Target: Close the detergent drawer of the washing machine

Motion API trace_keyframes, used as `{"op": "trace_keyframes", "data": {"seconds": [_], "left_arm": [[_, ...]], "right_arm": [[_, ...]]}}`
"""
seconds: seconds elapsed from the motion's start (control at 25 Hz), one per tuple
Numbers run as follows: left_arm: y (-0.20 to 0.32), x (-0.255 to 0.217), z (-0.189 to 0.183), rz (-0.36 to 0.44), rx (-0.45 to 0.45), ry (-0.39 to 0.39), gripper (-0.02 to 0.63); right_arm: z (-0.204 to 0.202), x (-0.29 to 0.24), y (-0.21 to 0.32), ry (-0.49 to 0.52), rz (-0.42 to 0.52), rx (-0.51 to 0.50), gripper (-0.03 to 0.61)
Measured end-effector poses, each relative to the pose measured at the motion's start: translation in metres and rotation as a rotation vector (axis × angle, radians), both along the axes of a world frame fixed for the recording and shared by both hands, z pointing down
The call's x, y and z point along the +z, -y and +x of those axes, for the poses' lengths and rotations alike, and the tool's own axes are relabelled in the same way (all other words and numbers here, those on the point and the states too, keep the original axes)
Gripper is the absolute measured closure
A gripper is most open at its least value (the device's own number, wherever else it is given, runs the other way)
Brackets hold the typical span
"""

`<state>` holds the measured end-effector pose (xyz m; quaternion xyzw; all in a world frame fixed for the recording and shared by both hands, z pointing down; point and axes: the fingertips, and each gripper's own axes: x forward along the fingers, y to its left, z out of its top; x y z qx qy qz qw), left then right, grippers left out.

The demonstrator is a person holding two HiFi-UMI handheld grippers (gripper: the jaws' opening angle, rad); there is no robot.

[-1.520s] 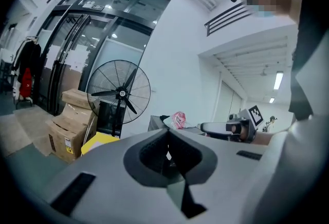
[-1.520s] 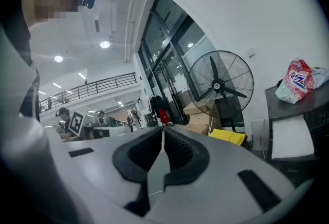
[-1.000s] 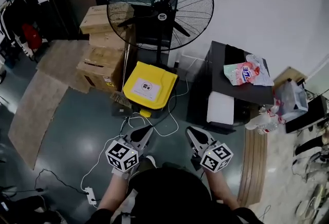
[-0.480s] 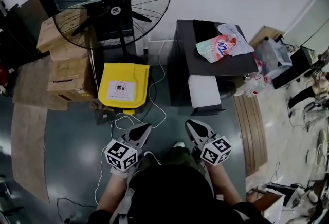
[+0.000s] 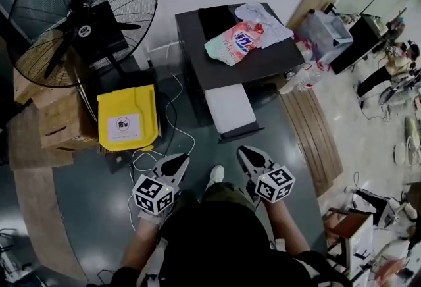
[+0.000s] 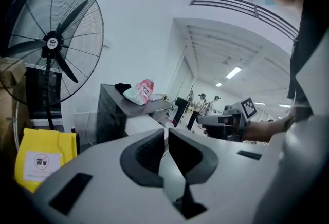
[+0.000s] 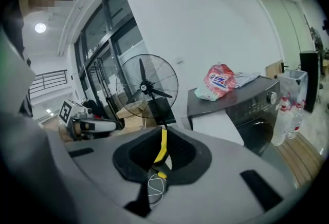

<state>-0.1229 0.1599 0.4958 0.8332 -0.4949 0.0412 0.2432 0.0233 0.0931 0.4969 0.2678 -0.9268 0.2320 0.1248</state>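
Jutting from the washing machine (image 5: 263, 65) at twelve o'clock, the white drawer (image 5: 229, 108) stands pulled out, so the closing is all left to do. The left gripper (image 5: 173, 162) at seven o'clock and the right gripper (image 5: 250, 155) at five have their jaws pressed together, empty, well apart from it.

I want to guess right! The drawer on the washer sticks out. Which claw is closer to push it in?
The right claw, likely. The white drawer sticks out almost straight ahead of it, while the left claw sits off to the side, nearer the yellow box. Both are shut.
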Motion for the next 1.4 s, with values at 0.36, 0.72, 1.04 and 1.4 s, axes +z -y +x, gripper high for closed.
{"op": "trace_keyframes", "data": {"seconds": [0.36, 0.72, 1.04, 1.4], "left_arm": [[0.076, 0.046, 0.065, -0.101, 0.141, 0.073, 0.599], [0.111, 0.107, 0.108, -0.247, 0.211, 0.163, 0.493], [0.117, 0.155, 0.128, -0.335, 0.271, 0.243, 0.394], [0.122, 0.193, 0.142, -0.415, 0.416, 0.305, 0.368]], "right_arm": [[0.076, 0.057, 0.072, -0.101, -0.052, 0.088, 0.551], [0.115, 0.116, 0.11, -0.191, -0.106, 0.058, 0.427], [0.13, 0.17, 0.12, -0.332, -0.125, 0.014, 0.322], [0.138, 0.2, 0.132, -0.407, -0.143, -0.016, 0.321]]}}
